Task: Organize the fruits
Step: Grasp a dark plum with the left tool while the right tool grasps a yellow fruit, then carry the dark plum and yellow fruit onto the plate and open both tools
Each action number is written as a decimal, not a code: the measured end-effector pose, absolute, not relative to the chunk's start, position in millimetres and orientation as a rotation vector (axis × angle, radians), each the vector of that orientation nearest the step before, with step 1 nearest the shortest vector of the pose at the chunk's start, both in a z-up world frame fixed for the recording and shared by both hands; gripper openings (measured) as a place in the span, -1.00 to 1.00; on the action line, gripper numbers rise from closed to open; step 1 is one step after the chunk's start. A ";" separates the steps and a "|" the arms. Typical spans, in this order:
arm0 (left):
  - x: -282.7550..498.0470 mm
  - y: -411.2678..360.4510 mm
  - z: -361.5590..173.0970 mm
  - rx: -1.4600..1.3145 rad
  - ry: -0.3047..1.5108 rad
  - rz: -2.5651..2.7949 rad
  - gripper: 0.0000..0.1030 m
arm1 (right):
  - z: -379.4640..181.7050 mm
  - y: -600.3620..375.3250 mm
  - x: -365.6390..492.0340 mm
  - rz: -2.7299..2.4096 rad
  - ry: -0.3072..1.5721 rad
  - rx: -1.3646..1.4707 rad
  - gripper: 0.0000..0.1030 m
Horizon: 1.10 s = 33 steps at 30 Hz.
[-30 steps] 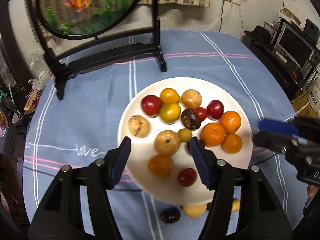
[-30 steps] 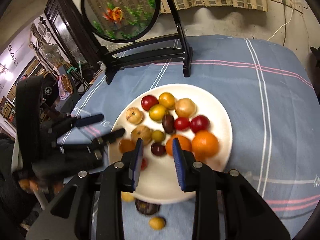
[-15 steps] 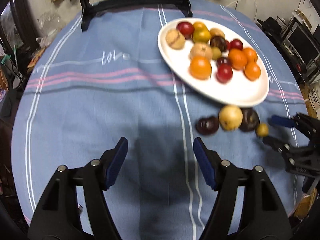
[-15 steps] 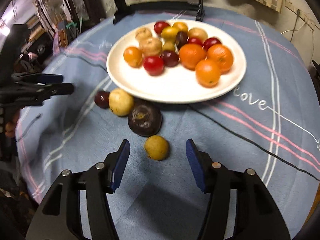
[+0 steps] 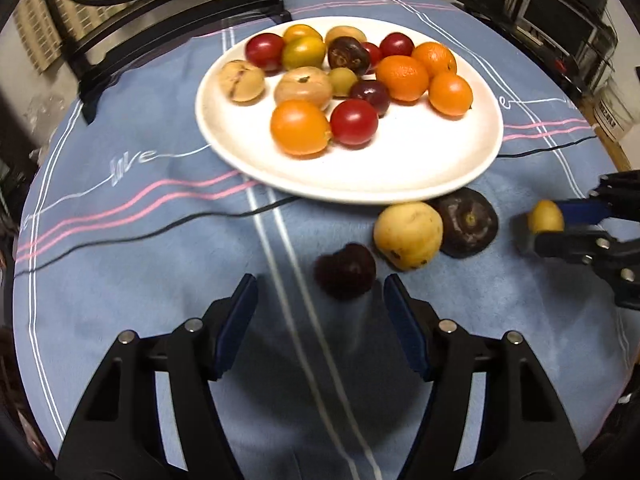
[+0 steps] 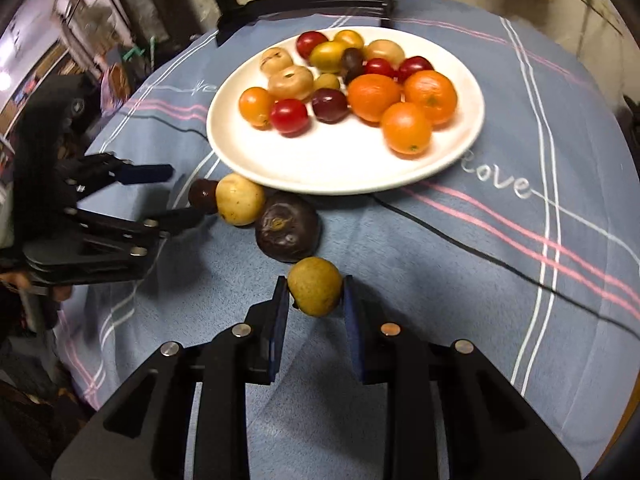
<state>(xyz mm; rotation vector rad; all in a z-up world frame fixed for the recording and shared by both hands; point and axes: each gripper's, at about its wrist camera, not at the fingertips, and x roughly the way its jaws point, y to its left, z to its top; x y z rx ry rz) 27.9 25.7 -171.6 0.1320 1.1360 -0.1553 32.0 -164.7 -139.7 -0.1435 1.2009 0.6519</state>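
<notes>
A white plate (image 5: 400, 168) (image 6: 344, 168) on the blue cloth holds several fruits: oranges, red and yellow ones. Loose fruits lie in front of it: a dark red plum (image 5: 346, 270) (image 6: 202, 195), a pale yellow fruit (image 5: 408, 235) (image 6: 239, 199), a dark purple fruit (image 5: 466, 222) (image 6: 287, 227) and a small yellow-green fruit (image 6: 315, 291) (image 5: 545, 216). My right gripper (image 6: 315, 300) (image 5: 548, 222) has its pads around the small yellow-green fruit, touching or nearly so. My left gripper (image 5: 318, 304) (image 6: 176, 190) is open, just short of the dark red plum.
A black stand (image 5: 168, 28) with a round painted panel stands behind the plate. A thin black cable (image 5: 160, 232) runs across the cloth in front of the plate. The round table's edge (image 5: 616, 160) is close on the right, with shelves and boxes beyond.
Both grippers moved forward toward the loose fruits. My right gripper narrowed around the small yellow-green fruit. My left gripper came up to the dark red plum.
</notes>
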 end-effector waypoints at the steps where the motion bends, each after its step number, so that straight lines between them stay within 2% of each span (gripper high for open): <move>1: 30.8 24.9 -174.1 0.140 1.133 -0.158 0.29 | -140.3 -165.6 31.5 0.647 1.203 -0.139 -0.48; 3: 36.2 23.9 -179.7 0.151 1.145 -0.165 0.23 | -143.2 -167.8 31.0 0.642 1.213 -0.122 -0.48; 5: 37.9 23.7 -180.9 0.146 1.152 -0.186 0.01 | -146.1 -169.5 29.4 0.632 1.217 -0.117 -0.48; 6: 38.1 23.9 -178.6 0.141 1.151 -0.204 -0.26 | -146.7 -170.0 29.3 0.628 1.220 -0.109 -0.48; 7: 37.6 24.4 -175.8 0.133 1.149 -0.219 -0.37 | -148.0 -167.4 32.1 0.626 1.220 -0.107 -0.48; 20: 16.2 45.0 -122.7 -0.010 1.096 -0.201 -0.37 | -131.4 -172.9 22.8 0.637 1.185 -0.101 -0.48; 33: 88.8 21.1 -51.1 0.039 0.968 -0.138 -0.37 | -42.2 -152.3 93.7 0.654 0.945 -0.081 -0.48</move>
